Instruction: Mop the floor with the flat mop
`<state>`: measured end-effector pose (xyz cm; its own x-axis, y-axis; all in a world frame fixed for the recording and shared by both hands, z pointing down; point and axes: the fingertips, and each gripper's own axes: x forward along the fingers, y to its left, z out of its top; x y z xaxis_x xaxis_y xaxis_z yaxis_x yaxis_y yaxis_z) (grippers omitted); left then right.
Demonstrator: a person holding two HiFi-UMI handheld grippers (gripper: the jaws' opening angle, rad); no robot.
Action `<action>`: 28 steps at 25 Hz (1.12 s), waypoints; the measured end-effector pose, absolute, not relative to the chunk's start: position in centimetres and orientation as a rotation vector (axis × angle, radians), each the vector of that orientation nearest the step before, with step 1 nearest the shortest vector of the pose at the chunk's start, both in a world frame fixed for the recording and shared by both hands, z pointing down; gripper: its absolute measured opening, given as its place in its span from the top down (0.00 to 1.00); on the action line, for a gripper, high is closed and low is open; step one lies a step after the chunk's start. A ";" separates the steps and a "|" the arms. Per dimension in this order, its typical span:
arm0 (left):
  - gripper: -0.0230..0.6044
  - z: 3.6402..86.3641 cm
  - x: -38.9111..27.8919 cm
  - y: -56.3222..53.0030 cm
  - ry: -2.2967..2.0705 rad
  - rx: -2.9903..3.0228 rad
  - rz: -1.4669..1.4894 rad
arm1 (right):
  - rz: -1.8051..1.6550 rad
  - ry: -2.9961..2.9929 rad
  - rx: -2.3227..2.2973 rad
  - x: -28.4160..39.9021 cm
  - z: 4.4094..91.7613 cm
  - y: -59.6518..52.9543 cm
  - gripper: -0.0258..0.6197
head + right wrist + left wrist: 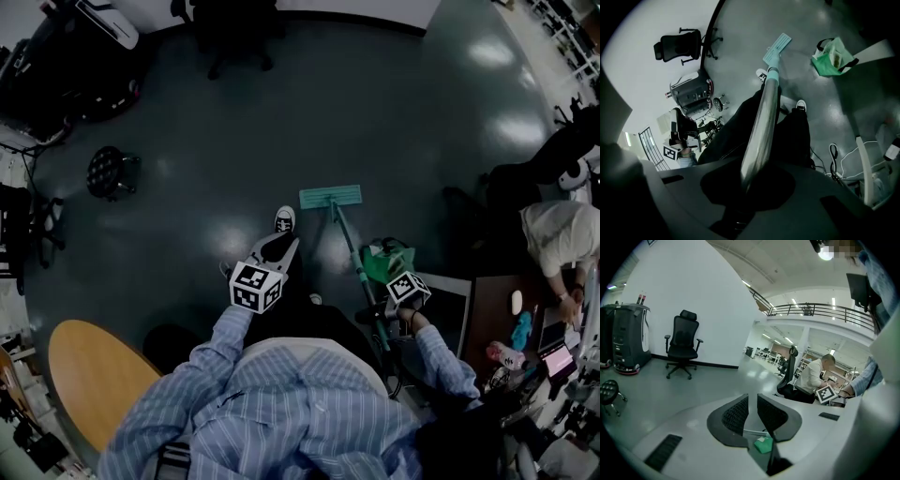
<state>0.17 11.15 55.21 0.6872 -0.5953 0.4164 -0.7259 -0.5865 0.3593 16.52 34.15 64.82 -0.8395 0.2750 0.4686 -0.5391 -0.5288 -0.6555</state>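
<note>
While the person stands on the dark grey floor [234, 122], the right hand-held gripper [750, 180] is clamped on the metal handle [764, 117] of the flat mop [345, 234], near its upper end. The handle slants down and forward to the teal mop head [330, 196], which lies flat on the floor just ahead of a white-toed shoe [285, 220]. The left hand-held gripper [752, 411] is held out level, its jaws slightly apart with nothing between them. A green bag [387, 261] sits on the floor just right of the handle.
</note>
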 end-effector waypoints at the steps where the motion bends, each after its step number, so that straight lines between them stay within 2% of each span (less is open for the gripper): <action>1: 0.87 55.2 -0.2 10.5 -1.021 2.385 0.344 | 2.356 -1.162 0.425 16.3 64.8 33.1 0.88; 11: 0.87 56.6 -3.3 1.6 -1.030 2.328 0.394 | 2.307 -1.168 0.441 14.8 66.2 20.2 0.88; 28: 0.87 57.8 -7.1 -21.6 -1.022 2.300 0.400 | 2.255 -1.198 0.470 11.1 69.9 -11.9 0.88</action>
